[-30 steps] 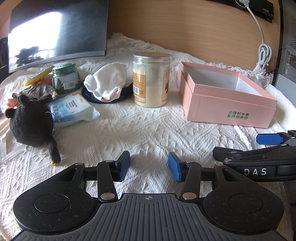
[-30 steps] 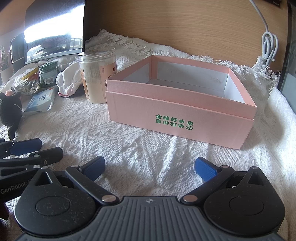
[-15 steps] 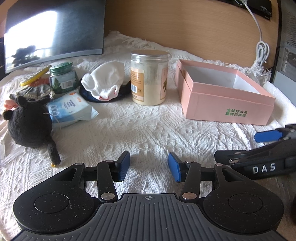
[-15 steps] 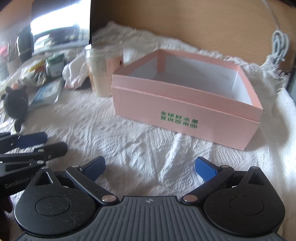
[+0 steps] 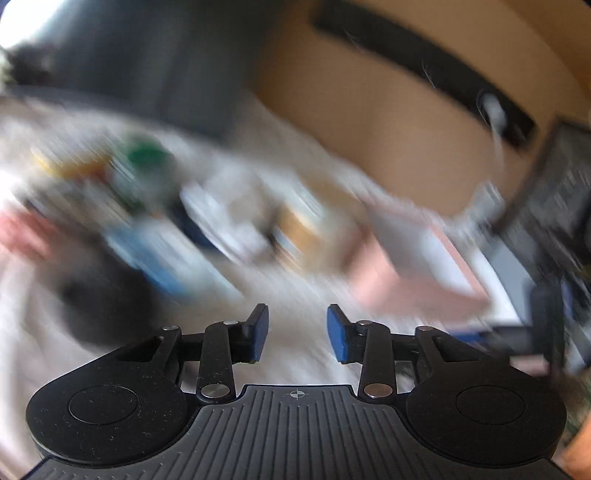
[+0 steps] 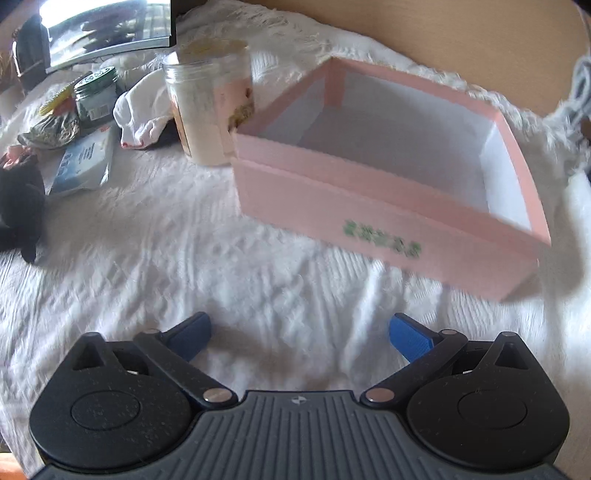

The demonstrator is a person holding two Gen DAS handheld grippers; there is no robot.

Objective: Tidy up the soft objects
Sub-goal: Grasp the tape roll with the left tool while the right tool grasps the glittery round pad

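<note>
The desk [image 6: 184, 258] is covered with a white knitted cloth and backed by a wood panel, with a dark monitor [image 6: 110, 29] at its far left corner. The largest thing on it is the pink box [image 6: 388, 192], open-topped and empty, standing toward the far right, straight ahead of the right gripper [image 6: 299, 336]. Touching or just beside the box's left corner stands a clear jar [image 6: 207, 110] of pale powder.

The soft things lie in a cluster along the left side. A black plush [image 6: 18, 199] sits at the left edge, nearest of them. Behind it lies a blue-and-white wipes pack [image 6: 83, 162], then a white cloth [image 6: 142, 114] heaped over something dark, just left of the jar. A green-lidded jar [image 6: 98, 96] and a grey fabric bundle [image 6: 51, 129] sit farther back toward the monitor.

The right gripper's jaws stand wide apart with only bare cloth between them. The left gripper [image 5: 295, 332] shows in its own view alone, which is badly smeared; its jaws are closing, a clear gap left and nothing between them. In that blur a dark mass [image 5: 103, 306], probably the plush, lies just ahead and left of the left jaws, and the box's pink smear [image 5: 406, 280] lies to their right.

By my reading, no soft thing is yet in the box. The plush lies left of both grippers, so the left hand seems nearer it, and the carry would then run rightward across the desk to the box.
</note>
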